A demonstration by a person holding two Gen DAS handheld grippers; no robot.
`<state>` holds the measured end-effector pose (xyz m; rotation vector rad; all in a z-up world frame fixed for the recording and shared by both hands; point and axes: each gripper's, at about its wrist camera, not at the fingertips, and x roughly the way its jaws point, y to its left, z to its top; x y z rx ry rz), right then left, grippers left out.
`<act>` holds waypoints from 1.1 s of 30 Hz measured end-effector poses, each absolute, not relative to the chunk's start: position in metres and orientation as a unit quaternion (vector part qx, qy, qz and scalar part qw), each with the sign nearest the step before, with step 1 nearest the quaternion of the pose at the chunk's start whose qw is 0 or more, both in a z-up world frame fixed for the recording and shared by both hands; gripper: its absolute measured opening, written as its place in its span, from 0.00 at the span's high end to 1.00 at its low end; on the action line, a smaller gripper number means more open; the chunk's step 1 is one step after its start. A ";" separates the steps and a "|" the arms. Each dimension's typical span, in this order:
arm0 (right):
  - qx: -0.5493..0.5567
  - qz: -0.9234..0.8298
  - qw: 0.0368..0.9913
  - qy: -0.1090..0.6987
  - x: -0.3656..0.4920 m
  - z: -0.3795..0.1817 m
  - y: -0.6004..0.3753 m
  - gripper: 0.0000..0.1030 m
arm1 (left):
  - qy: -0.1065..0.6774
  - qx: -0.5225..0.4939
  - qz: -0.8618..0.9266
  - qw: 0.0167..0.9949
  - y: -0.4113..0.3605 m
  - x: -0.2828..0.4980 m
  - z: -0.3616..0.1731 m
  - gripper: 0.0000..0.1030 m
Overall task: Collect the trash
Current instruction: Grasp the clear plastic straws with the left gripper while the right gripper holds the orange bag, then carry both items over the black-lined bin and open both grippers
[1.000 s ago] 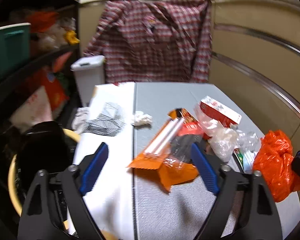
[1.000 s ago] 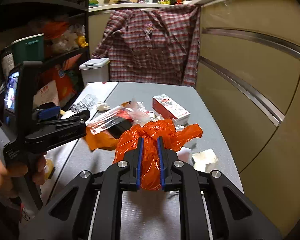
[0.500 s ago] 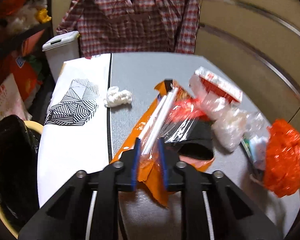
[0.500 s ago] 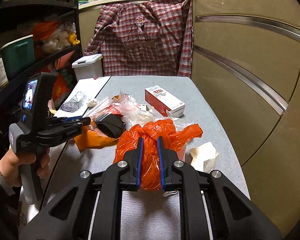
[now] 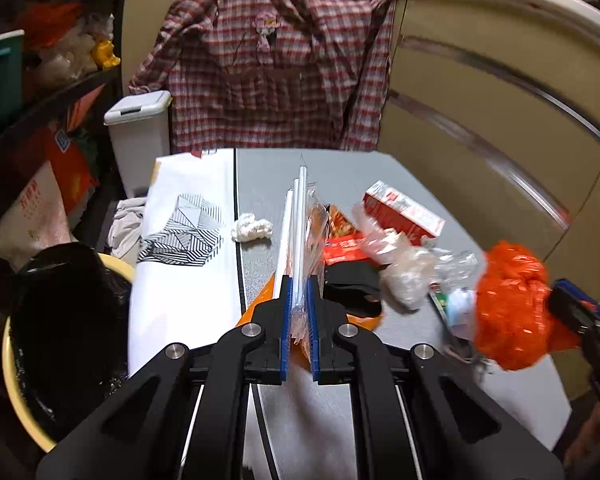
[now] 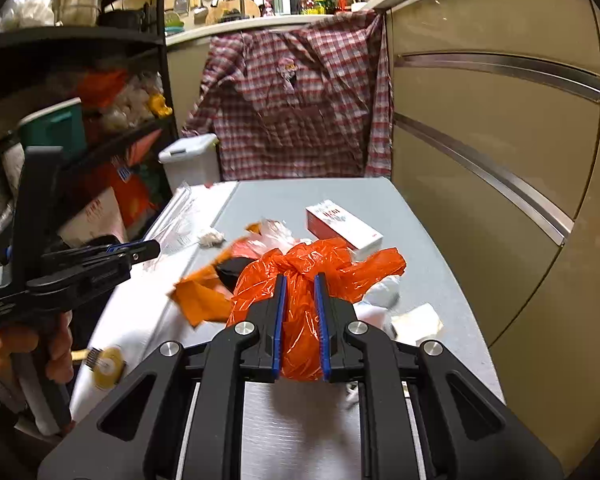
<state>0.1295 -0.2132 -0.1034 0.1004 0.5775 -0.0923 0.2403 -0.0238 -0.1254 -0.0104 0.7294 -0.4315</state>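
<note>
My left gripper (image 5: 299,300) is shut on a clear packet of white straws (image 5: 298,220), which sticks up and forward off the grey table (image 5: 340,168). From the right wrist view, the left gripper (image 6: 152,249) hangs over the table's left side with the packet (image 6: 176,216) trailing from it. My right gripper (image 6: 300,312) is shut on a knotted orange plastic bag (image 6: 300,276), also seen at the right (image 5: 508,304). Loose trash lies between them: an orange wrapper (image 6: 200,300), a red-and-white box (image 5: 404,210), crumpled clear plastic (image 5: 404,268) and a white tissue wad (image 5: 252,229).
A yellow-rimmed bin (image 5: 10,360) lined with a black bag stands low at the table's left. A white patterned sheet (image 5: 188,240) covers the table's left strip. A white lidded bin (image 5: 140,136) and a plaid shirt (image 5: 268,72) are behind, shelves left, cabinets right.
The left gripper went from wide open to shut on the straw packet and has raised it off the pile. The right gripper stays shut on the orange bag.
</note>
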 end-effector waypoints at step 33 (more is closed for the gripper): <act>-0.003 0.154 0.943 0.294 0.192 -0.084 0.008 0.86 | 0.350 -0.064 -0.009 0.935 0.167 0.190 -0.102 0.93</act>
